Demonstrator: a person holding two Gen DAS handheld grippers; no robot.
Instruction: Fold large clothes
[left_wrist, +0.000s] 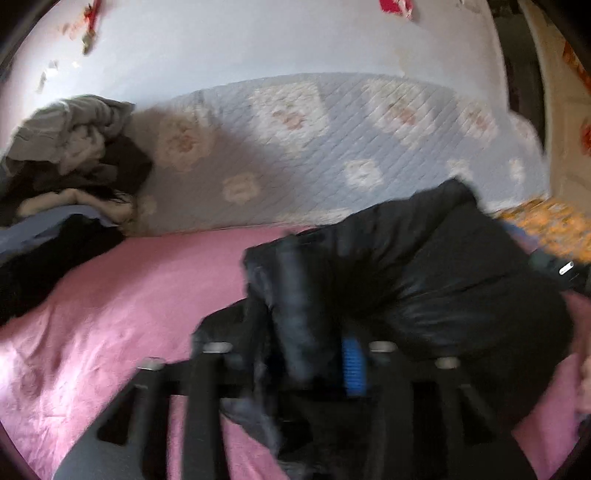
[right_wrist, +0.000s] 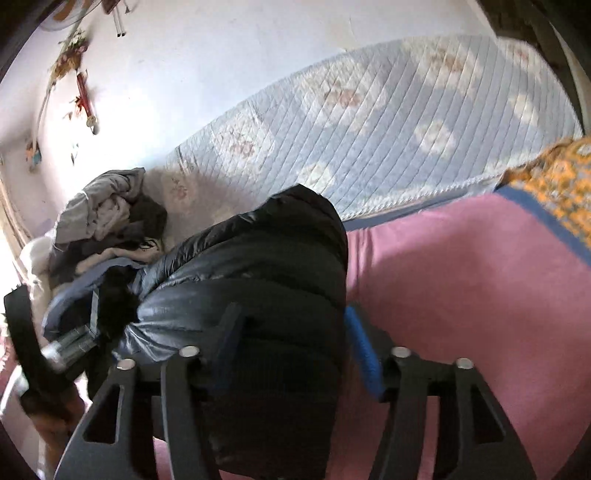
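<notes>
1. The black quilted puffer jacket (right_wrist: 258, 266) lies bunched on the pink bedsheet (right_wrist: 461, 280), its long axis running away from both tools
2. The right gripper (right_wrist: 291, 343) clamps its near end
3. The left gripper (left_wrist: 314, 354) pinches a fold alongside

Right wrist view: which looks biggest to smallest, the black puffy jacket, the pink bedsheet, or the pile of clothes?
1. Pink bedsheet
2. Black puffy jacket, though it looks bigger because it sits close to the camera
3. Pile of clothes, which is farther away
</notes>
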